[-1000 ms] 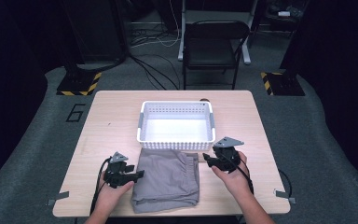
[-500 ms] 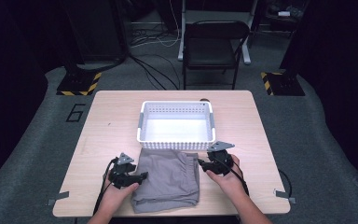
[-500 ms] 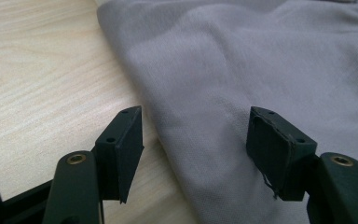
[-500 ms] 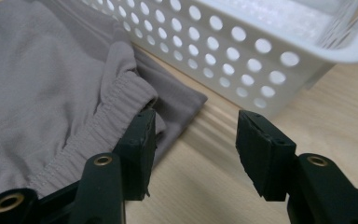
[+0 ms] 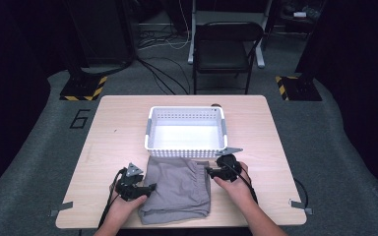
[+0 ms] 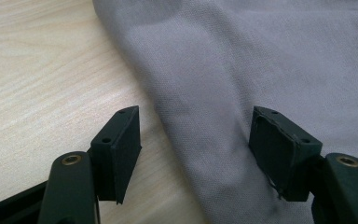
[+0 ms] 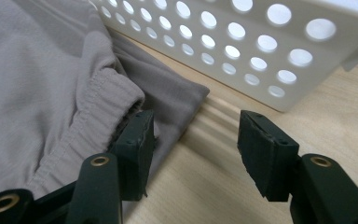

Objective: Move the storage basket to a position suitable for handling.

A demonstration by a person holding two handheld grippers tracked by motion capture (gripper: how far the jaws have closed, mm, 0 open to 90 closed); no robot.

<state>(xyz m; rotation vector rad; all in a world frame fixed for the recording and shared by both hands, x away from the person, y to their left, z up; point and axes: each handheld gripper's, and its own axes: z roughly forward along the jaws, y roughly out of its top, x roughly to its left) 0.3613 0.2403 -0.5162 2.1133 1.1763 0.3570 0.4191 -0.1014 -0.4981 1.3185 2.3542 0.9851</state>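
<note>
Cloth: grey folded cloth flat on the wooden table, near the person's edge, just in front of the white basket.
Cloth and basket: far edge of the cloth right up against the basket's holey wall; touching or not, cannot tell.
Left gripper: left gripper low at the cloth's left edge, jaws spread wide, nothing pinched.
Left gripper close up: in the left gripper view, cloth edge running between the two jaws; one jaw over bare wood, the other over the grey cloth.
Right gripper: right gripper at the cloth's top right corner, close to the basket's front wall, jaws spread wide, nothing pinched.
Right gripper close up: in the right gripper view, stretchy band of the cloth just beside one jaw, the other jaw over bare wood; thin cloth corner and wood in the gap between them.
Basket close up: white wall with round holes just past the right gripper's tips.
Hands: left hand and right hand coming in from the bottom edge, each around its own gripper.
Farther back: dark chair on the floor behind the table.
</note>
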